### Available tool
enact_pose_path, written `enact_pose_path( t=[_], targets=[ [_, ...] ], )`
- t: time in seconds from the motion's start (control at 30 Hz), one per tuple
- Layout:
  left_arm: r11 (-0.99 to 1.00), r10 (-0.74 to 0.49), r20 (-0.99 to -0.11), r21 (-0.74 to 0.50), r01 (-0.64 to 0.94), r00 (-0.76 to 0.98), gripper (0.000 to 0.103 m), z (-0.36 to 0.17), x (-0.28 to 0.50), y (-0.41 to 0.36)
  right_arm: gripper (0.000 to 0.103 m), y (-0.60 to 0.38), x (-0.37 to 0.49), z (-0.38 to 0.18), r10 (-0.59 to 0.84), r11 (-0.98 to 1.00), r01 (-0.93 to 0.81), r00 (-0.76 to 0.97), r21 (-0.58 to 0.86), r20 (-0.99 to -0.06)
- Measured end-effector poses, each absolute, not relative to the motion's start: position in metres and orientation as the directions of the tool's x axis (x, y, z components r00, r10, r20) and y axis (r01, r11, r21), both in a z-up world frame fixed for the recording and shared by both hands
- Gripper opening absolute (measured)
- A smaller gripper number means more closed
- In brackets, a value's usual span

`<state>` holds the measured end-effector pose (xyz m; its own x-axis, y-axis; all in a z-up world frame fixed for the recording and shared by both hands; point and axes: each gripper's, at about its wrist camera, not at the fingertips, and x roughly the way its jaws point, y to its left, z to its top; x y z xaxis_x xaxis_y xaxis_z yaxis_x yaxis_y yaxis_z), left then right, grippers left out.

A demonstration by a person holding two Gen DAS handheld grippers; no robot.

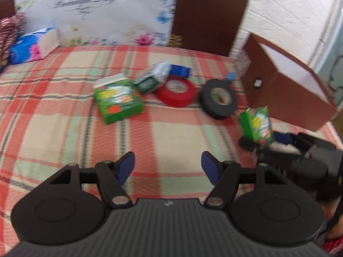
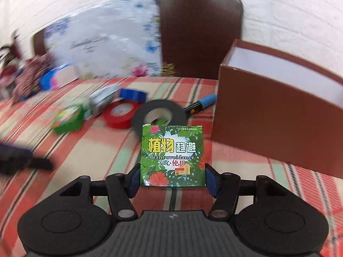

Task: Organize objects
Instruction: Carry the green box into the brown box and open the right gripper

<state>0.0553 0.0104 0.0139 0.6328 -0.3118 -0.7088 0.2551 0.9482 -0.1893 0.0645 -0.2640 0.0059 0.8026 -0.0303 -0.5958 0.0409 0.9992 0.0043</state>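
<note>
My right gripper (image 2: 172, 178) is shut on a green "Plant avoidance" box (image 2: 172, 156) and holds it upright above the checked cloth, left of the brown open box (image 2: 274, 117). It also shows in the left wrist view (image 1: 257, 126). My left gripper (image 1: 168, 167) is open and empty over the cloth. Ahead of it lie a second green box (image 1: 118, 100), a green-white packet (image 1: 150, 79), a red tape roll (image 1: 176, 91), a black tape roll (image 1: 218, 99) and a blue tape roll (image 1: 180, 70).
The brown box (image 1: 285, 87) stands at the right. A blue marker (image 2: 201, 103) lies beside it. A blue tissue pack (image 1: 32, 45) and patterned fabric (image 1: 8, 34) sit at the far left. A floral panel (image 1: 96, 10) and a dark headboard (image 1: 208, 17) stand behind.
</note>
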Motion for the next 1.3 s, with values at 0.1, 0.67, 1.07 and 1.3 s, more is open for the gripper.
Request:
enact_pose_path(
  t=[0.1, 0.67, 1.07, 1.3],
  targets=[
    [0.908, -0.404, -0.699, -0.229, 0.35, 0.59, 0.07, 0.02, 0.044, -0.013, 0.06, -0.258, 0.017, 0.007, 0.001, 0.999, -0.026, 0.775, -0.03, -0.631],
    [0.774, -0.549, -0.751, -0.291, 0.562, 0.367, 0.058, -0.014, 0.031, -0.099, 0.061, -0.256, -0.026, -0.01, 0.02, 0.999, -0.032, 0.789, -0.008, -0.614],
    [0.754, -0.59, -0.577, -0.143, 0.641, 0.565, 0.047, 0.103, 0.079, -0.15, 0.06, -0.296, 0.011, 0.065, -0.15, 0.986, 0.124, 0.946, -0.108, -0.286],
    [0.774, -0.564, -0.566, -0.112, 0.623, 0.6, 0.048, 0.11, 0.144, -0.201, 0.061, -0.348, 0.082, 0.072, -0.189, 0.982, 0.183, 0.941, -0.05, -0.28]
  ],
)
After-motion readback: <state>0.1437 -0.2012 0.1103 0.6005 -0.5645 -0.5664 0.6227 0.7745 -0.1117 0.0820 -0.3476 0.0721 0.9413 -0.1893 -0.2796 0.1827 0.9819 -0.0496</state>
